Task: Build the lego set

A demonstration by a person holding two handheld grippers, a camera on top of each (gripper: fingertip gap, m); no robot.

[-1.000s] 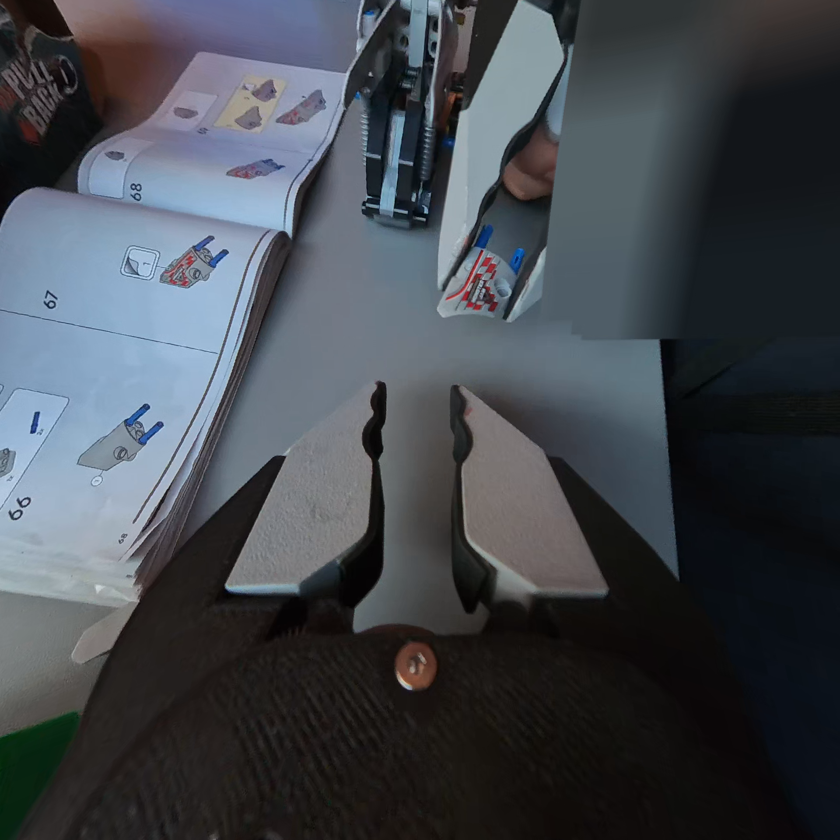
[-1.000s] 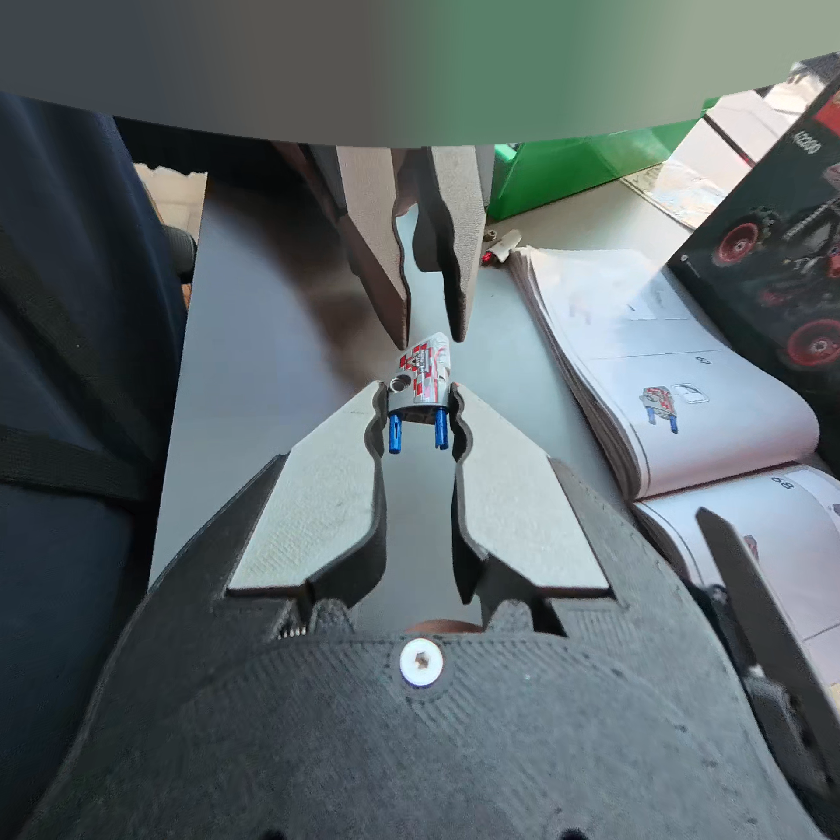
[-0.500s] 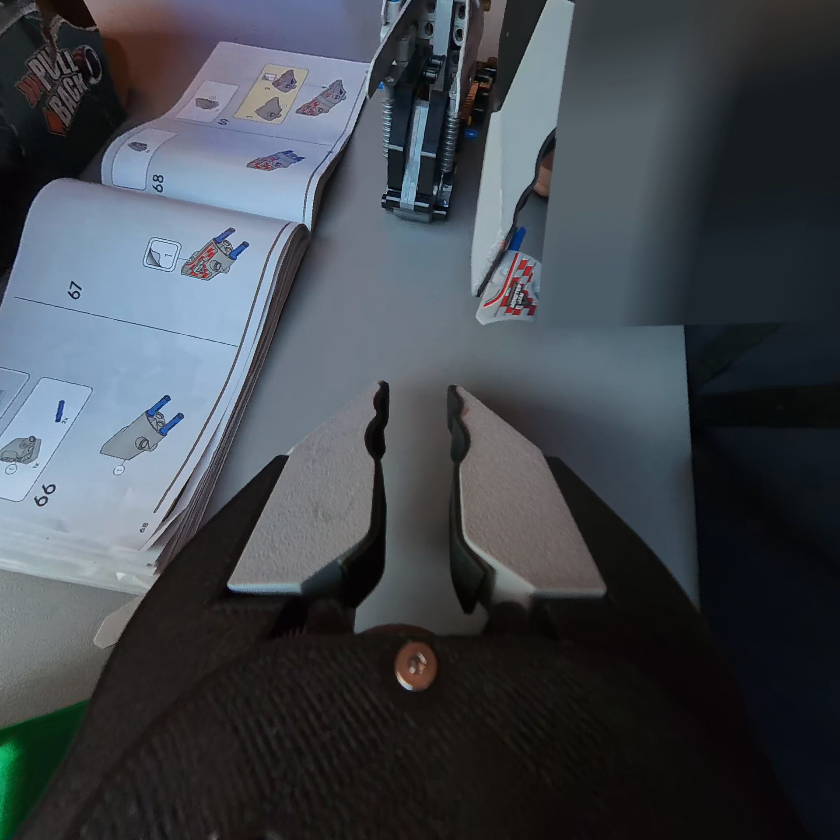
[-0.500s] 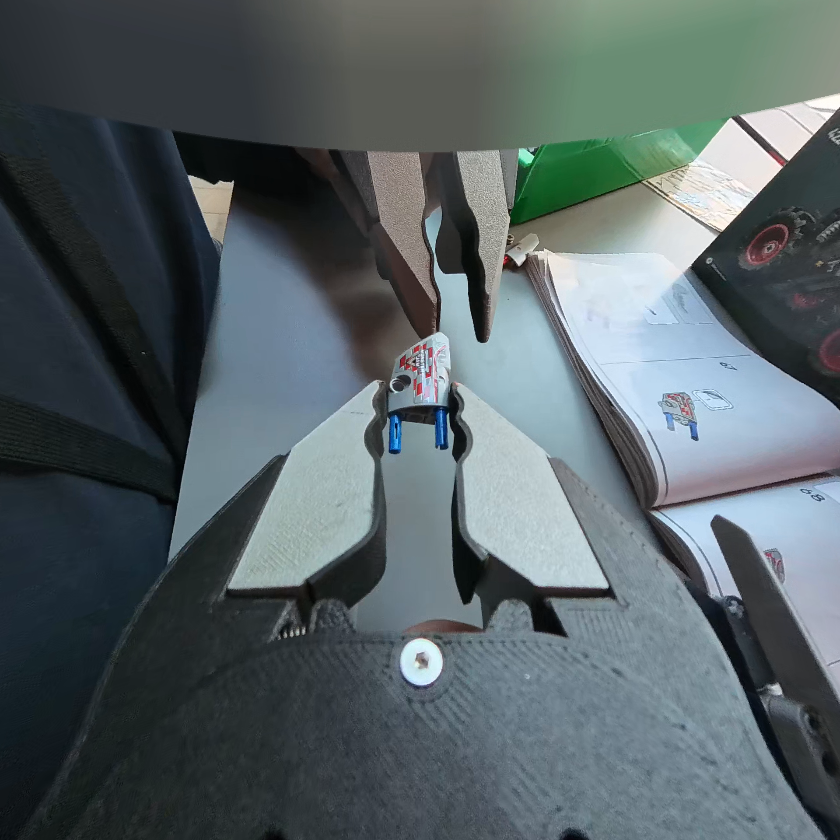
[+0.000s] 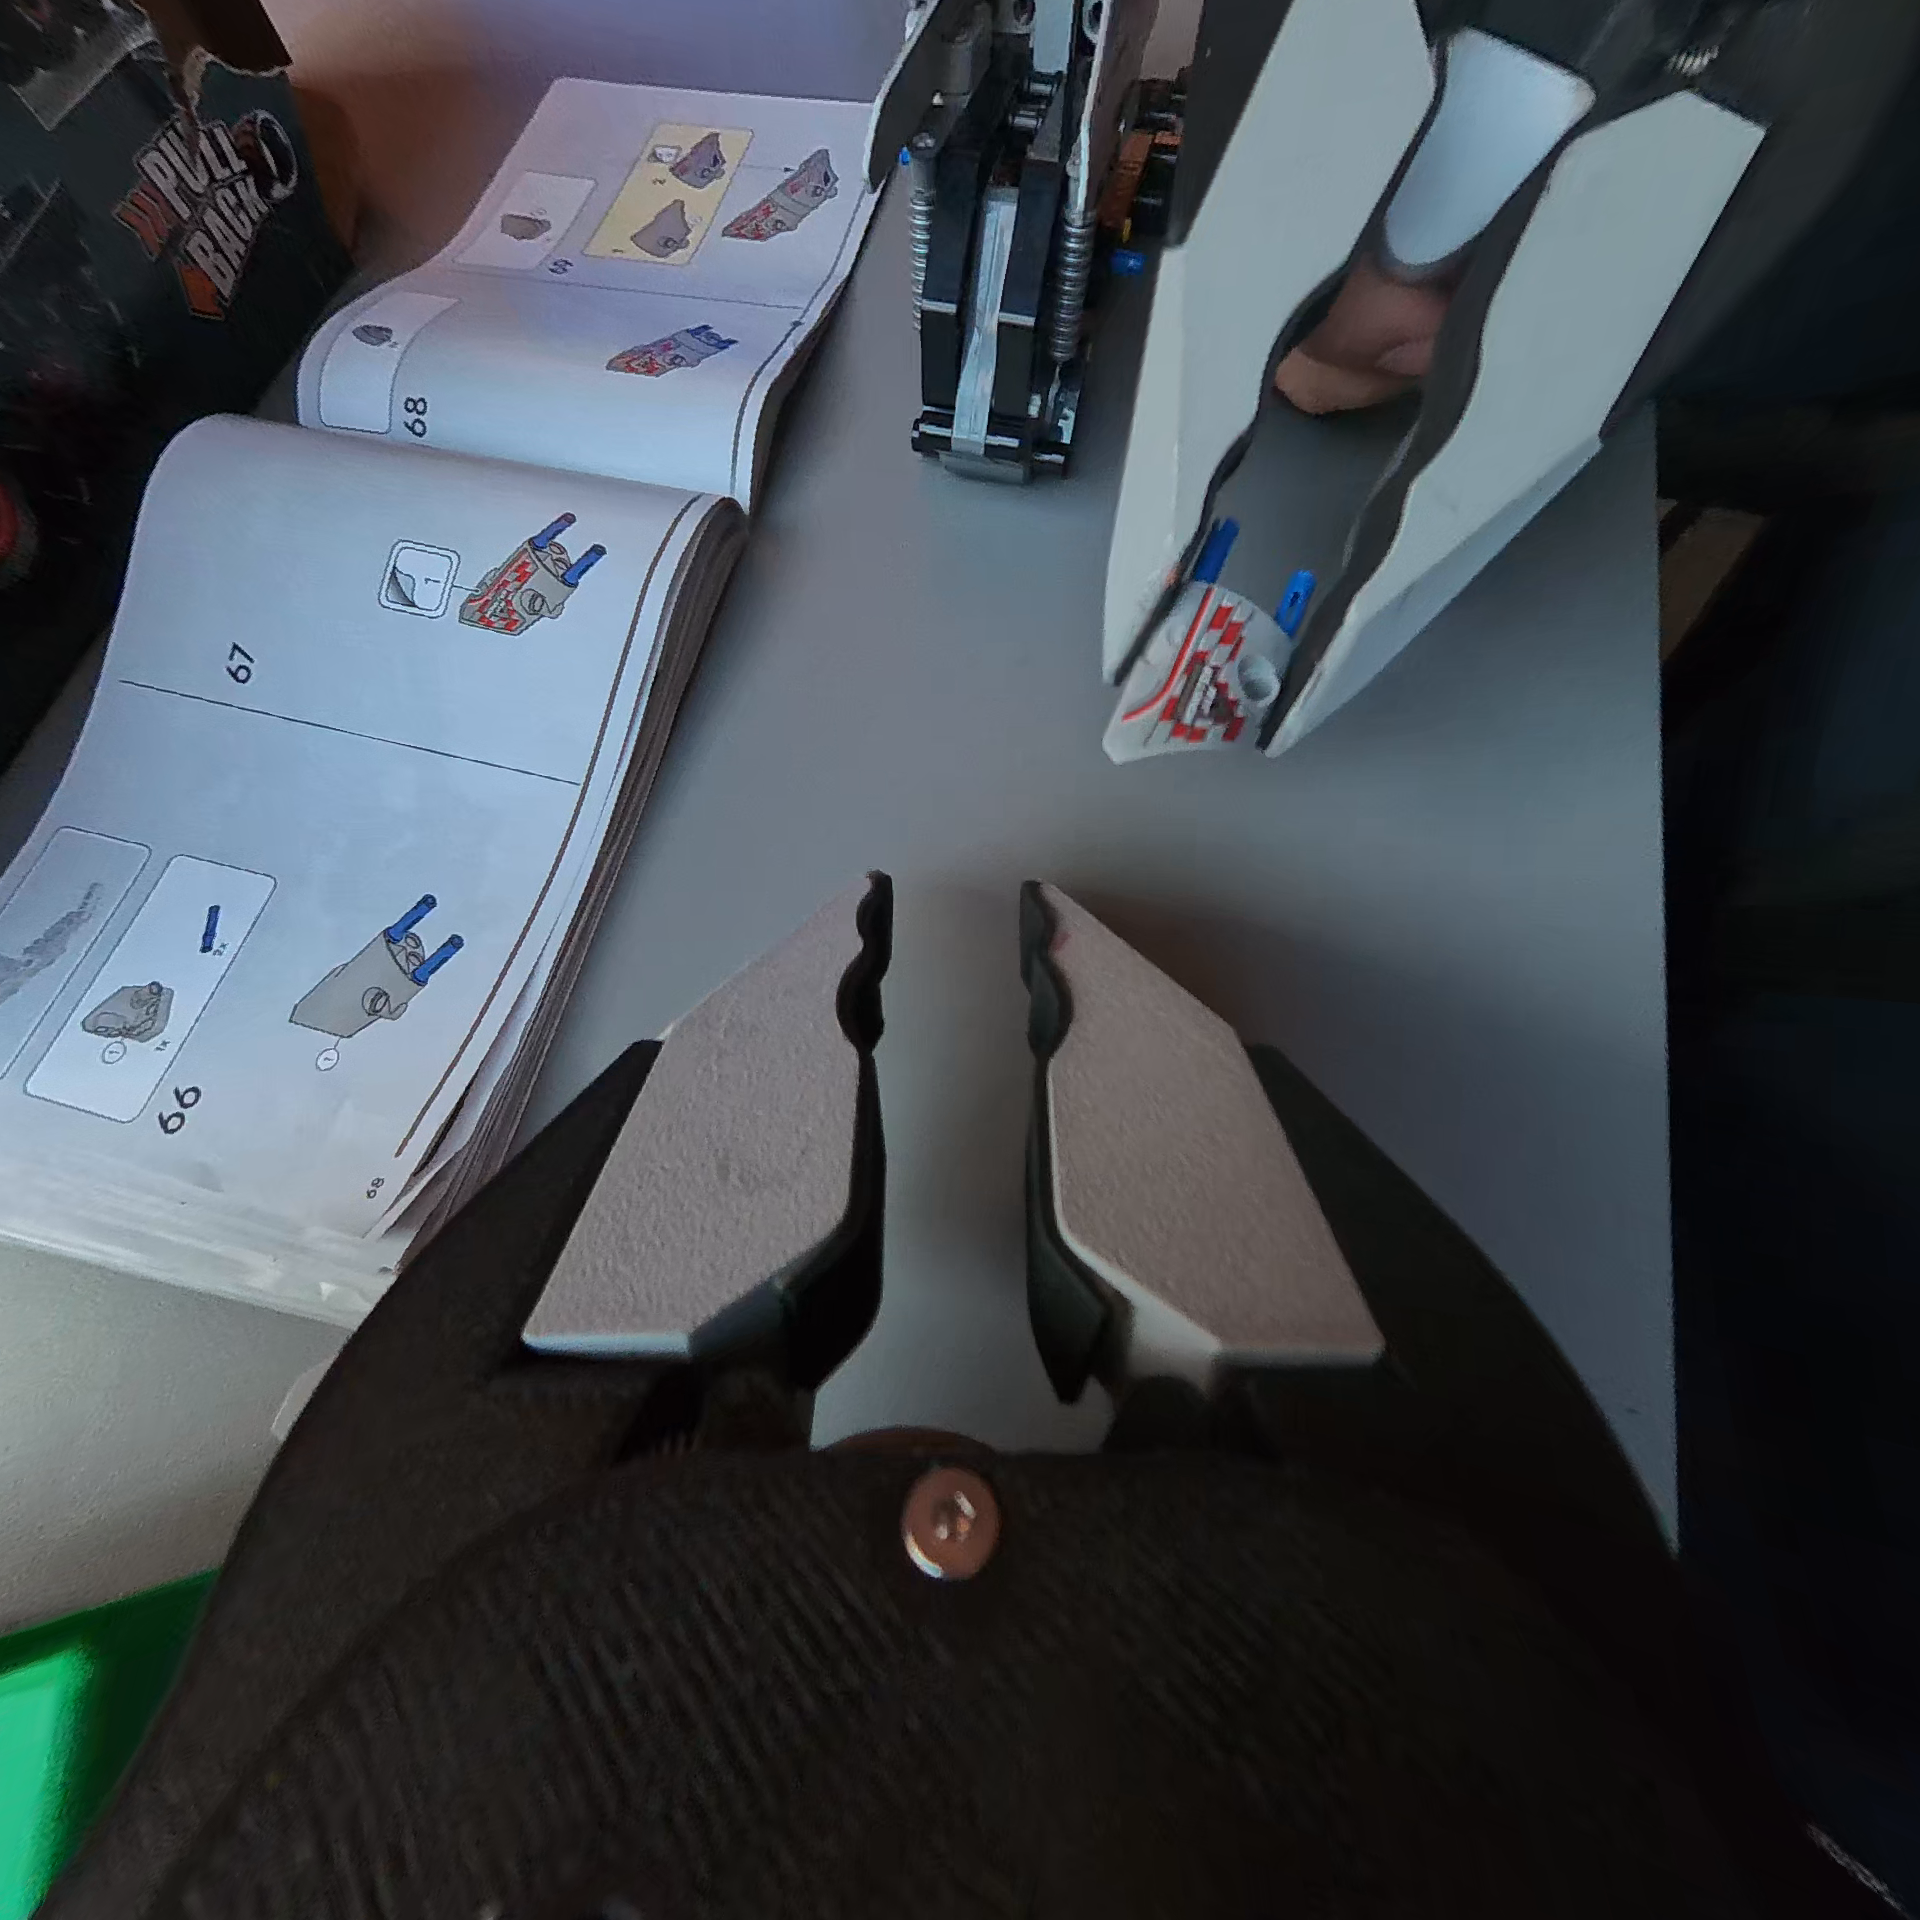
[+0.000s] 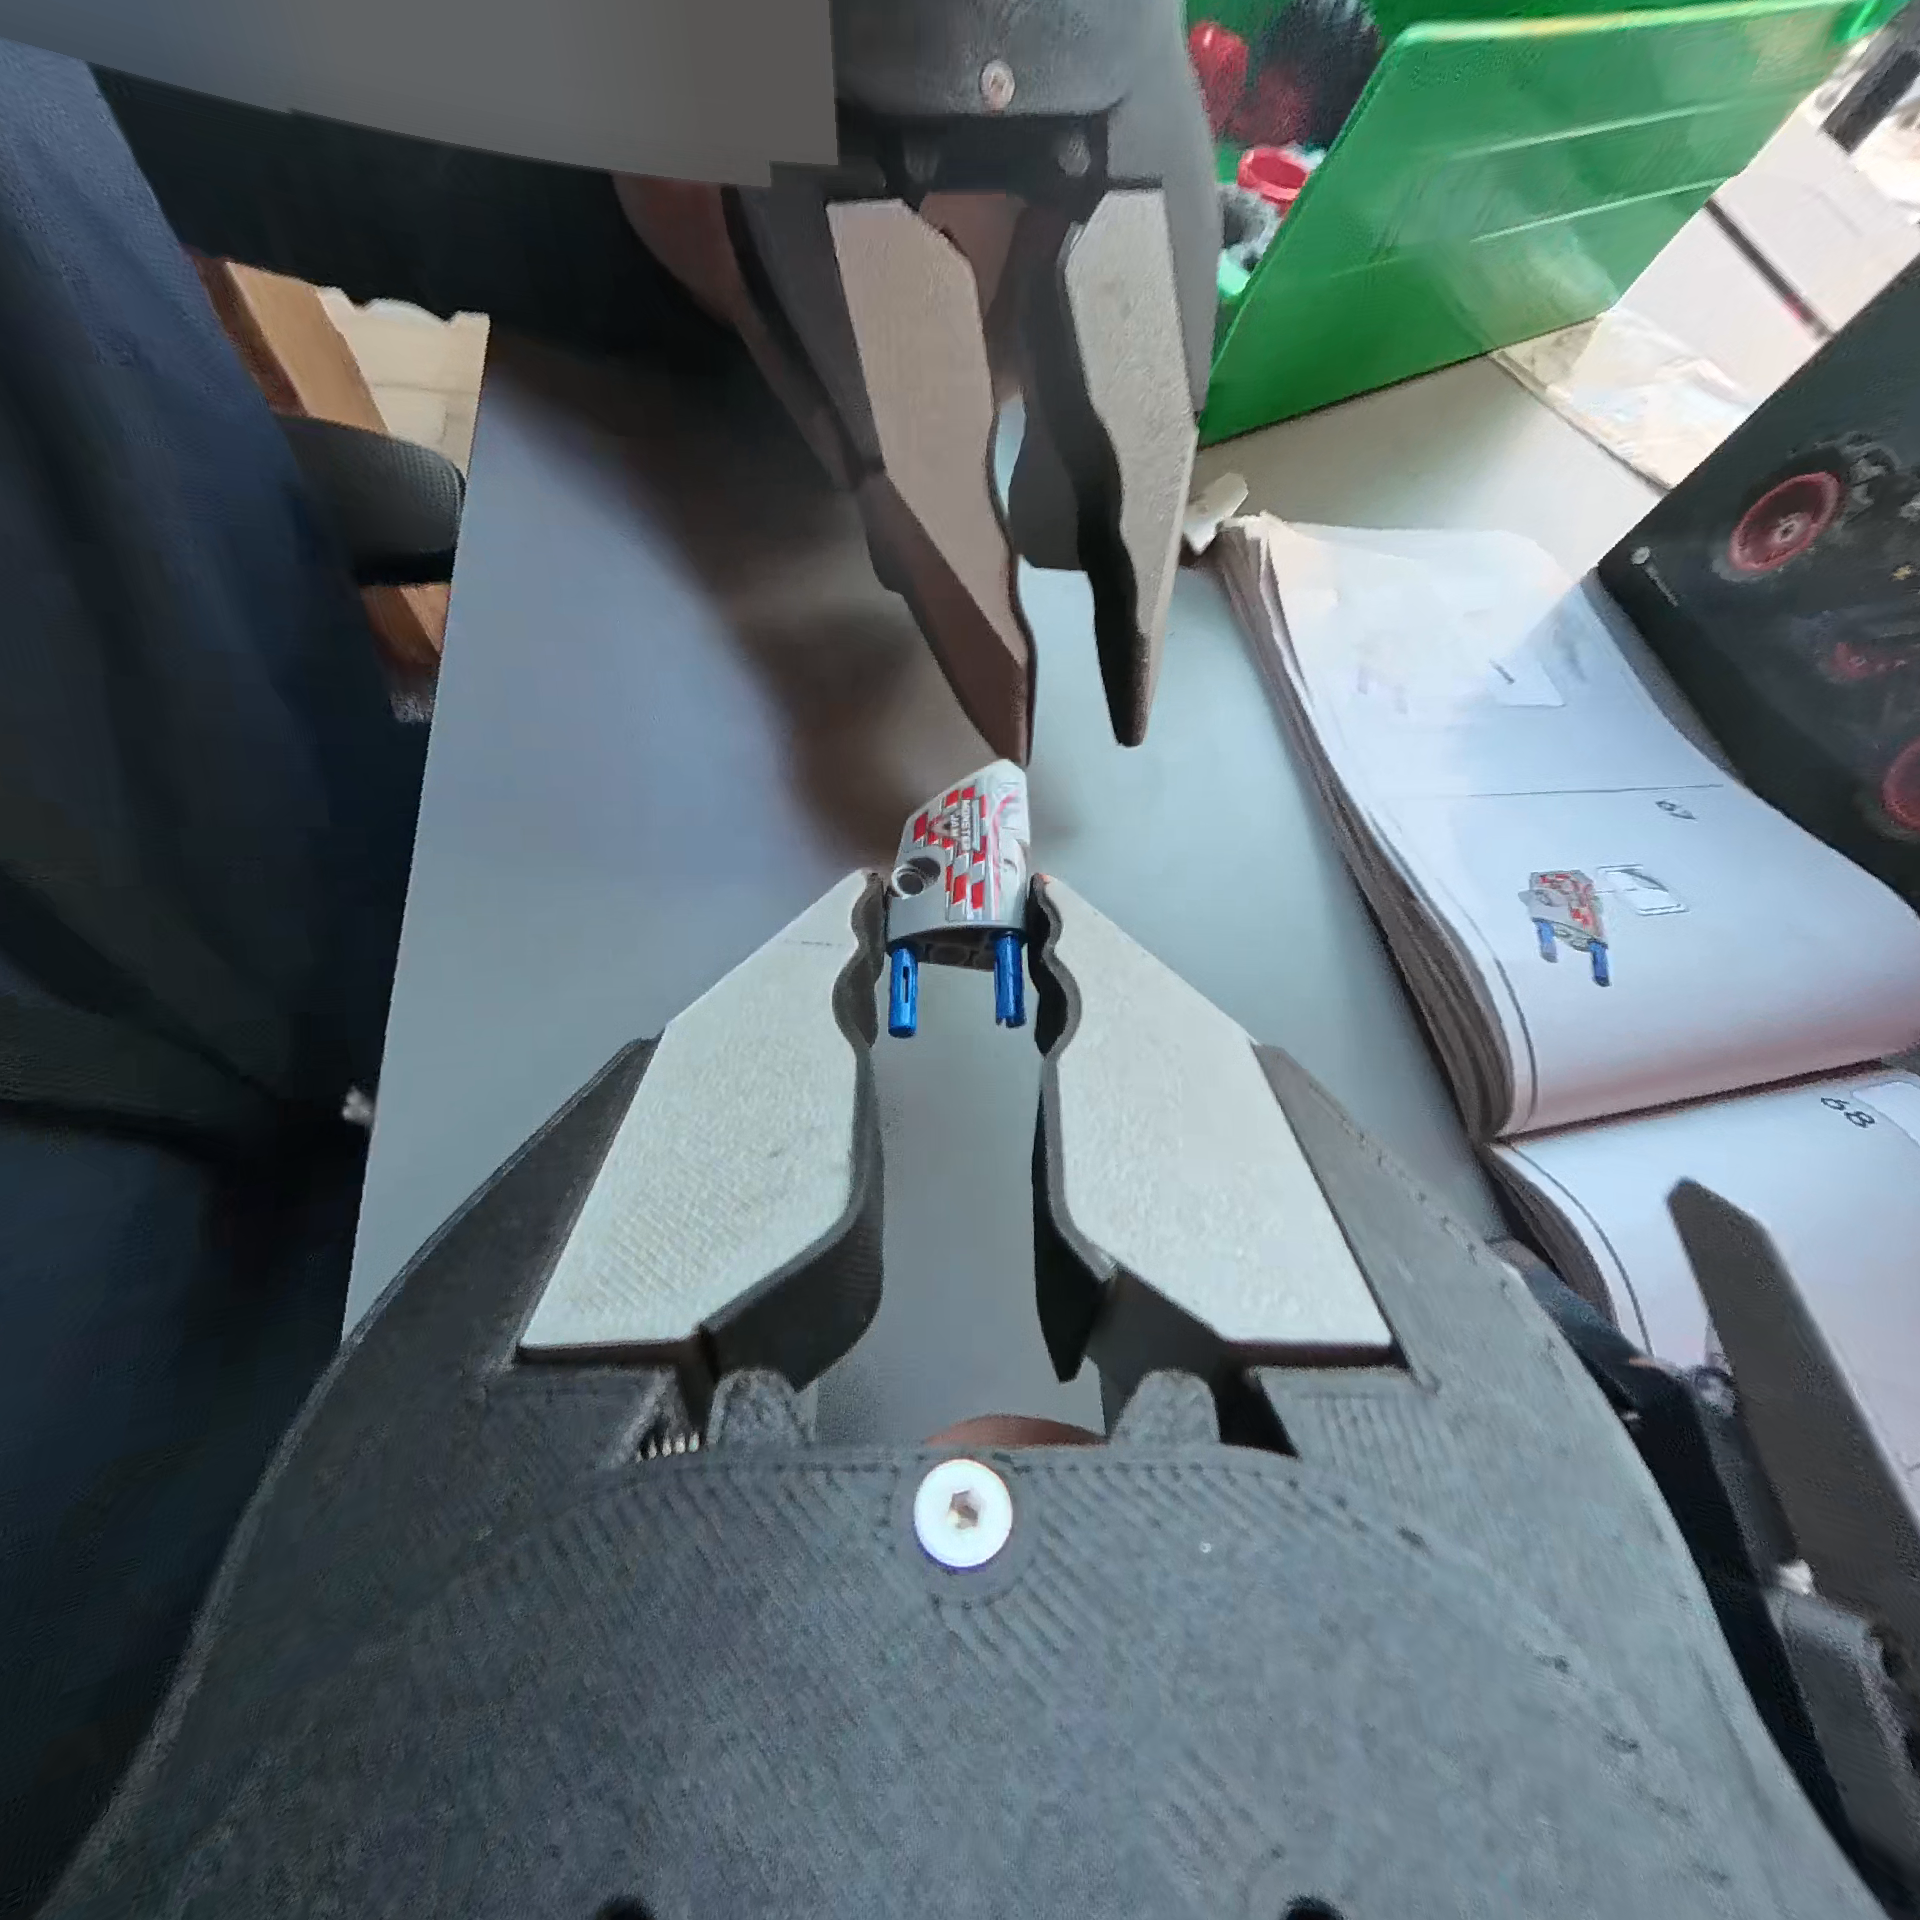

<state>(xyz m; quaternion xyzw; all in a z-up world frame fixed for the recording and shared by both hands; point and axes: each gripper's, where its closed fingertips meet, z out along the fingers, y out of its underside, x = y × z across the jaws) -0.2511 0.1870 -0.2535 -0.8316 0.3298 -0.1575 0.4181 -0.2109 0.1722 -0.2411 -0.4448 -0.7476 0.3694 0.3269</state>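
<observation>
My right gripper [image 6: 954, 896] is shut on a small grey Lego panel [image 6: 964, 868] with a red-and-white sticker and two blue pins pointing back between the fingers. It holds the panel just above the grey table [image 6: 623, 727]. In the left wrist view, the same panel [image 5: 1205, 675] sits at the tips of the right gripper [image 5: 1195, 732]. My left gripper [image 5: 954, 891] is open and empty, with a narrow gap between its jaws. In the right wrist view, the left gripper [image 6: 1075, 740] points down, its tips just beyond the panel's far end.
An open instruction booklet [image 5: 364, 727] lies on the left, also seen in the right wrist view [image 6: 1558, 831]. The partly built black-and-grey model [image 5: 997, 260] stands at the back. A green box [image 6: 1507, 208] and a black set box [image 6: 1787, 623] stand beyond the booklet. The table edge [image 5: 1662, 1039] borders a person's dark clothing. Some 5 cm of space lies between my two pairs of fingers.
The right gripper has turned the panel aside and back, still gripping it. The left gripper stays open and now shows larger and closer in the right wrist view.
</observation>
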